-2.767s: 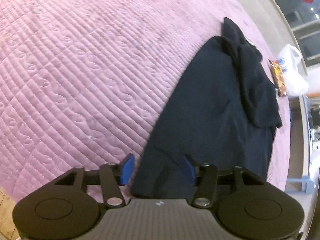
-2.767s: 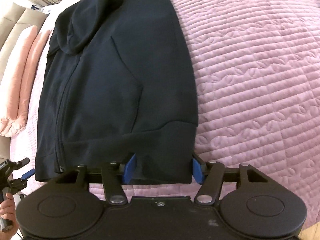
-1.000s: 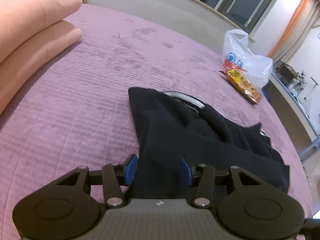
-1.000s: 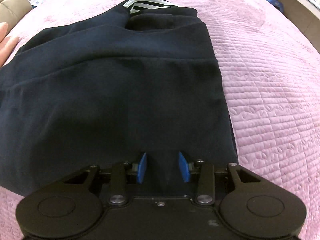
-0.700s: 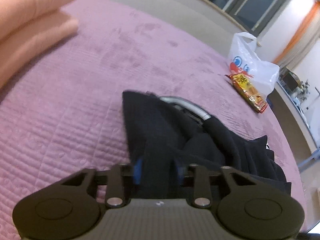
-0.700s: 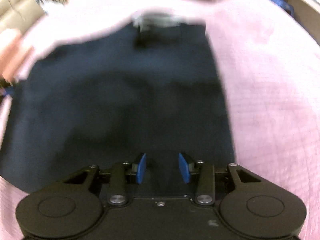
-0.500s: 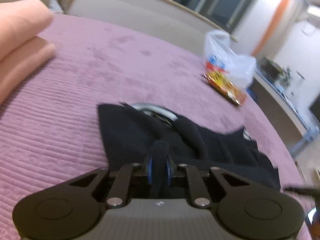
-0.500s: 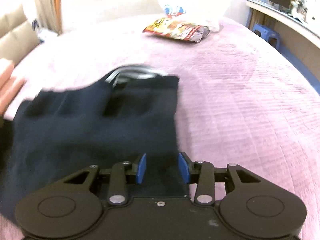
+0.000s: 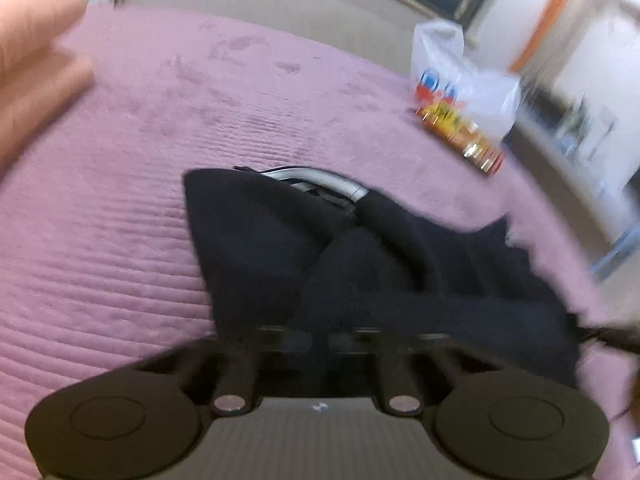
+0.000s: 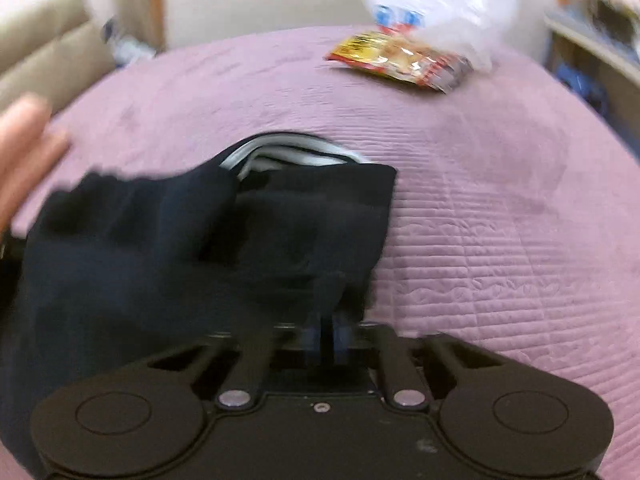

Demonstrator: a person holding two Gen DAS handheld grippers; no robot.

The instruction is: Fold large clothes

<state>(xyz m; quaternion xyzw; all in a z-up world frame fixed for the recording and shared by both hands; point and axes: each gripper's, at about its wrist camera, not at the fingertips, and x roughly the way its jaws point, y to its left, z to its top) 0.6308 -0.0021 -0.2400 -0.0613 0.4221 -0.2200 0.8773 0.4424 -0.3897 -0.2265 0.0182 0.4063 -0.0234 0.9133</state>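
Pinching the dark hoodie (image 10: 192,248) with both tongs, left (image 9: 320,336) and right (image 10: 326,336), probably so the folded edge lifts evenly off the bed (image 10: 500,220).

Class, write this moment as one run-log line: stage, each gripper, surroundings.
stage: mid-fold | left gripper: shut on dark hoodie | right gripper: shut on dark hoodie | surface: purple quilt | nearby: snack packet, plastic bag

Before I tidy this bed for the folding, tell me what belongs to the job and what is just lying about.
Part of the job:
dark hoodie
left gripper
right gripper
both pinching the hoodie's cloth

Just lying about:
snack packet
white plastic bag
pink pillow
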